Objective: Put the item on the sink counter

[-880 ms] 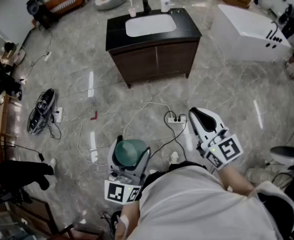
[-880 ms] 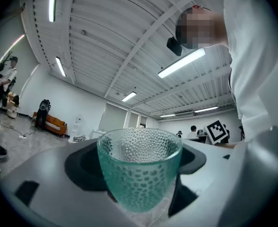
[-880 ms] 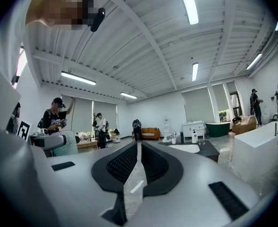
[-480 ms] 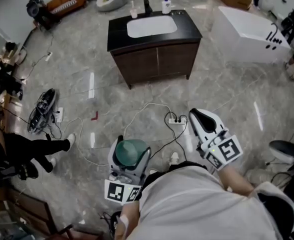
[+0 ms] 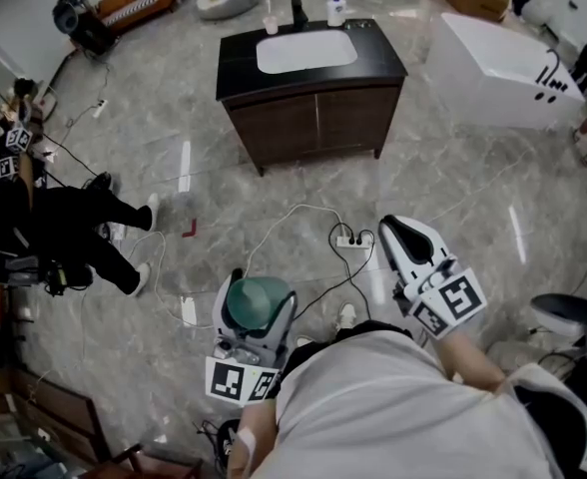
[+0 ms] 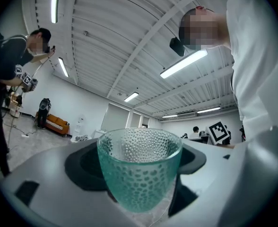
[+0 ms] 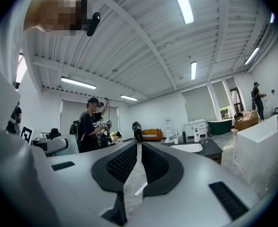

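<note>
The bystander in black (image 5: 69, 233) has stepped forward; left claw (image 5: 257, 299) grips the green cup (image 6: 140, 169), right claw (image 5: 405, 236) is closed.

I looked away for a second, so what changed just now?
The person in black moved up the left side of the head view. Nothing was grabbed or let go: the left gripper still holds the green glass cup, the right gripper stays shut and empty.
</note>
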Demonstrator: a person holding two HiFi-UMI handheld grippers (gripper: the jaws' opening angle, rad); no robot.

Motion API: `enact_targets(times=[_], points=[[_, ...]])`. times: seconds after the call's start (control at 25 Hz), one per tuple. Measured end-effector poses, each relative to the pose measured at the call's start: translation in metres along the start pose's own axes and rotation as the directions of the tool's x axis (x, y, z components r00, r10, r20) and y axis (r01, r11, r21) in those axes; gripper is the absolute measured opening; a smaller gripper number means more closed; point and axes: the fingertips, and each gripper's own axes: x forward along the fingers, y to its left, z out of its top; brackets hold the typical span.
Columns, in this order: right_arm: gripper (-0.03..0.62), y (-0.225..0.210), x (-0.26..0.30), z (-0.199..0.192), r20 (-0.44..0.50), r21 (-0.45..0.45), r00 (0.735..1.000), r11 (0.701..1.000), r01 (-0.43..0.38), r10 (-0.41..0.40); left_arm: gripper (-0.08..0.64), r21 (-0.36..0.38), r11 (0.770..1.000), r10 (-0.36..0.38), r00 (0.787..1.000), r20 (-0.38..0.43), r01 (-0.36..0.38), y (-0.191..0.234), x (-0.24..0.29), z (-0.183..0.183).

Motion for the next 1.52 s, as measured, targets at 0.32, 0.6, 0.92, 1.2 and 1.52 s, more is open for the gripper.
enact_targets(times=[0.32,0.6,0.92,1.2,1.52], points=[[0.054,-0.029,0.005,-0.006,-0.013,0.009,1.000,1.000,-0.026,0.026,0.393,0.023,0.998,0.053,0.999,0.012,-0.053,0.004,0.022,-0.001],[0.054,-0.058,0.010,-0.007,-0.015,0.028,0.999,0.999,-0.044,0.045,0.393,0.046,0.993,0.106,0.994,0.033,-0.107,0.009,0.040,0.002],[0.054,-0.073,0.015,-0.006,-0.005,0.043,0.999,0.998,-0.036,0.036,0.393,0.069,0.990,0.123,0.992,0.031,-0.125,0.020,0.054,0.007],[0.054,-0.092,0.034,-0.014,-0.008,0.045,1.000,0.999,0.006,-0.006,0.393,0.066,0.992,0.102,0.994,0.028,-0.104,0.046,0.079,-0.003],[0.054,-0.105,0.107,-0.004,-0.004,0.007,0.998,0.998,0.058,-0.058,0.393,0.030,0.996,0.080,0.996,0.034,-0.081,0.125,0.119,-0.007]])
